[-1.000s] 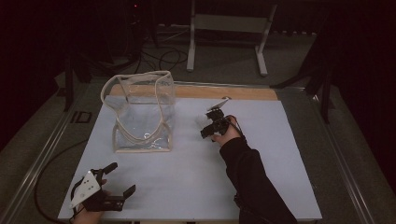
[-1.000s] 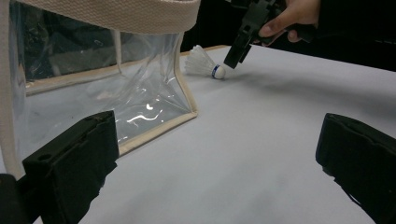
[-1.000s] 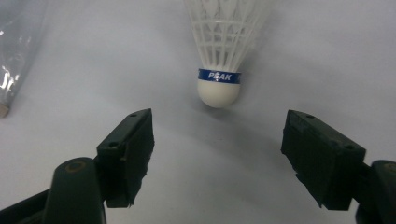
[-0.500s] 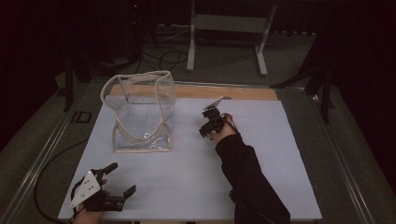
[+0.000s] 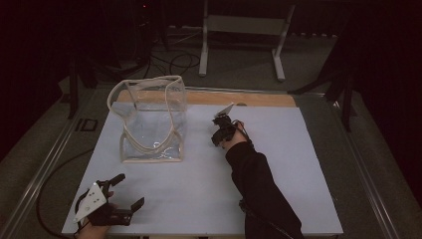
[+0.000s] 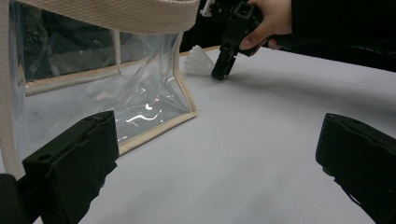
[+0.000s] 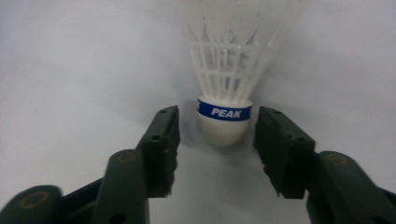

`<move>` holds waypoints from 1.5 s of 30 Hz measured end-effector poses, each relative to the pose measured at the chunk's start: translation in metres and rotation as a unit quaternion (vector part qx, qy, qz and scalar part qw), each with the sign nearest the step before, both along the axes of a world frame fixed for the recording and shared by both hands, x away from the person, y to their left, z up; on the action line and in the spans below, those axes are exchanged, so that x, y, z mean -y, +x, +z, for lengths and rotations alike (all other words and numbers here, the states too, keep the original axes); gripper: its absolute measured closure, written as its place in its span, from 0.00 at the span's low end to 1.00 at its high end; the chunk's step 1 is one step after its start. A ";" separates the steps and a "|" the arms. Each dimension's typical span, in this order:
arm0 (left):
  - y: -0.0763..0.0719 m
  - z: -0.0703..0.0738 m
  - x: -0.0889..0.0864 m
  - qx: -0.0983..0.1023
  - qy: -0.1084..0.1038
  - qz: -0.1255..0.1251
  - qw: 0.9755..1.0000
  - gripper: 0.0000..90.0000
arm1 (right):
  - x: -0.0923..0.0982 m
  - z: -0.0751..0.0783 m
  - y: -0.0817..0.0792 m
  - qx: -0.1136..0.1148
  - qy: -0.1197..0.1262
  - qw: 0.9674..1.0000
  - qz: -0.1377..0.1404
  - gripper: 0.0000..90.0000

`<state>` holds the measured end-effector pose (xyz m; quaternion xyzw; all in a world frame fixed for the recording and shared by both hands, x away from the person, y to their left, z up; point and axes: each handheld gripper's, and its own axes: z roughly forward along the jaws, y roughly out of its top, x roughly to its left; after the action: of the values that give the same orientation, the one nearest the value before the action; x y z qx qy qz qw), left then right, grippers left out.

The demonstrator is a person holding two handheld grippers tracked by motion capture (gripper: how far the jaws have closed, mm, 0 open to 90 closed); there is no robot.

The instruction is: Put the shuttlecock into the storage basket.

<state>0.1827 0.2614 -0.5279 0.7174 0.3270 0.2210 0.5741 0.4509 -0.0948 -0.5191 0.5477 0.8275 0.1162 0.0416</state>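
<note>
The right gripper point(image 7: 217, 140) has been closing its jaws on the shuttlecock point(image 7: 224, 93), but a gap shows on both sides of the cork, so nothing is held yet. The cork tip sits squarely between the two pads and points back at the gripper; the shuttlecock's long axis runs straight away from the jaws, white skirt fanning out on the far side. It lies on the white table point(image 5: 298, 164), just right of the clear bag point(image 5: 152, 122), near its far corner. I judge a little more closing will catch the cork at its blue band.

The left gripper point(image 5: 127, 191) rests well away from the shuttlecock, at the table's near edge, jaws wide and empty; the right hand is by far the nearer.

The right gripper view gives the pad-to-cork gaps; the left gripper view shows the skirt point(image 6: 198, 60) beside the bag's edge.
</note>
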 end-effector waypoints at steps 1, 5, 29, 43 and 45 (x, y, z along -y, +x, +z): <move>0.000 0.000 0.000 0.000 -0.001 0.000 1.000 0.00 | -0.001 0.000 0.001 0.002 -0.007 1.000 0.003 0.59; 0.000 0.000 0.000 0.000 0.001 -0.002 1.000 0.00 | -0.002 -0.001 0.002 -0.002 -0.007 1.000 0.000 0.66; 0.000 0.000 0.001 -0.001 0.002 -0.002 1.000 0.00 | 0.012 0.010 -0.010 -0.027 -0.011 0.999 0.043 0.74; 0.001 0.000 0.002 -0.004 0.003 -0.003 1.000 0.00 | 0.031 0.025 -0.030 -0.008 -0.004 0.996 0.083 0.74; 0.001 0.000 0.002 -0.004 0.004 -0.003 1.000 0.00 | 0.033 0.027 -0.033 -0.007 -0.002 0.996 0.085 0.74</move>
<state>0.1833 0.2591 -0.5284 0.7216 0.3259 0.2181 0.5705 0.4182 -0.1279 -0.4926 0.4758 0.8717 0.1136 0.0272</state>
